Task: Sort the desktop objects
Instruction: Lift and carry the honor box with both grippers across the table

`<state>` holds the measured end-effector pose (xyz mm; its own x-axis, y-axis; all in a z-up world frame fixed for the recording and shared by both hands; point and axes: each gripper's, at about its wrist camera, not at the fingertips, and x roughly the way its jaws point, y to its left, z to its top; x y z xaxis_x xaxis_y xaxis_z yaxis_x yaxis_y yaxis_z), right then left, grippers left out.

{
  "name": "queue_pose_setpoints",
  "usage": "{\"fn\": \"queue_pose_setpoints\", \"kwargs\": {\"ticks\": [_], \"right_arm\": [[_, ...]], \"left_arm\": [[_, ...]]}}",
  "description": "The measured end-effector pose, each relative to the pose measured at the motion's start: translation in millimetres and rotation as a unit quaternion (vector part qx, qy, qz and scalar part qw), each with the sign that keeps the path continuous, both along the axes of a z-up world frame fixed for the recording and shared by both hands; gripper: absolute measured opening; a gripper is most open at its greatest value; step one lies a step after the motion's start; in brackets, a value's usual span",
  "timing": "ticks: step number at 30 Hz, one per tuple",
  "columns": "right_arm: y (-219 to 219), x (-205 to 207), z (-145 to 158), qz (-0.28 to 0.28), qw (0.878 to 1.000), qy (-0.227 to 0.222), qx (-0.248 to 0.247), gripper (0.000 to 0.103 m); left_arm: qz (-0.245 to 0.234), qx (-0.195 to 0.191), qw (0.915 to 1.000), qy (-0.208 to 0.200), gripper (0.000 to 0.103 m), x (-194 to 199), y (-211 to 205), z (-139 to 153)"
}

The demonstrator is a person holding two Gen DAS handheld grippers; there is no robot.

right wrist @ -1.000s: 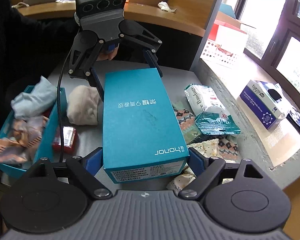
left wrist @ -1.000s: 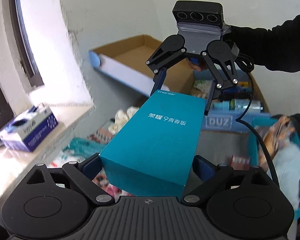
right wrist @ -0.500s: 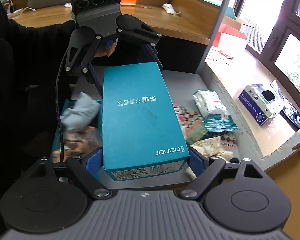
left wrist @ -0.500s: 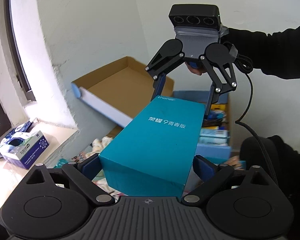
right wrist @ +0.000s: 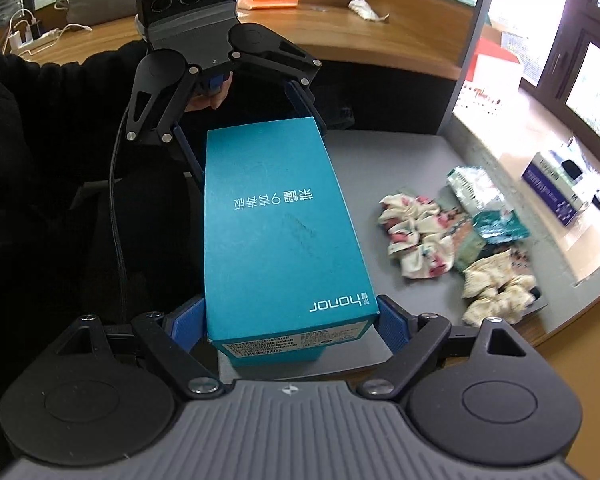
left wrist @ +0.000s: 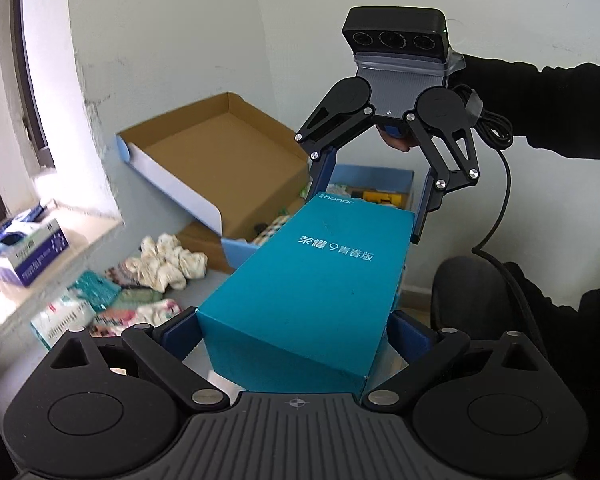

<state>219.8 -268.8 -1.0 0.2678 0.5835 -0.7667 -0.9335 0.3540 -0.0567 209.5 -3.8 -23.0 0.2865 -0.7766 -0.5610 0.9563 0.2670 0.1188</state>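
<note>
A teal Honor phone box (left wrist: 312, 280) is held in the air between both grippers, one at each end. My left gripper (left wrist: 296, 332) is shut on its near end in the left wrist view; my right gripper (left wrist: 374, 208) grips the far end. In the right wrist view the same box (right wrist: 280, 232) sits between my right gripper's fingers (right wrist: 284, 324), with the left gripper (right wrist: 252, 120) at the far end. The box hangs high above the grey table (right wrist: 380, 160).
An open cardboard box (left wrist: 220, 160) leans on the wall, a blue bin (left wrist: 380, 184) of items beside it. Scrunchies (right wrist: 416, 236), packets (right wrist: 496, 224) and cloth lie on the table. A tissue box (right wrist: 556, 188) stands on the sill. A black chair (left wrist: 472, 296) is below.
Both grippers have lifted the phone box higher above the table and carried it sideways; the teal bin of cloth has left the right wrist view.
</note>
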Motion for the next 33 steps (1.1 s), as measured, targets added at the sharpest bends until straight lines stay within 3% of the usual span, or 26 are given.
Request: {"fn": "queue_pose_setpoints", "kwargs": {"ticks": [21,33], "right_arm": [[14.4,-2.3,-25.4,-0.007,1.0,0.019,-0.013,0.091],[19.6,0.7,-29.9,-0.003,1.0,0.012,-0.015,0.091]], "left_arm": [[0.007,0.012,0.999,0.043,0.1,11.5,2.4,-23.5],[0.008,0.023,0.9986,0.046,0.1,15.0,-0.4,-20.9]]}}
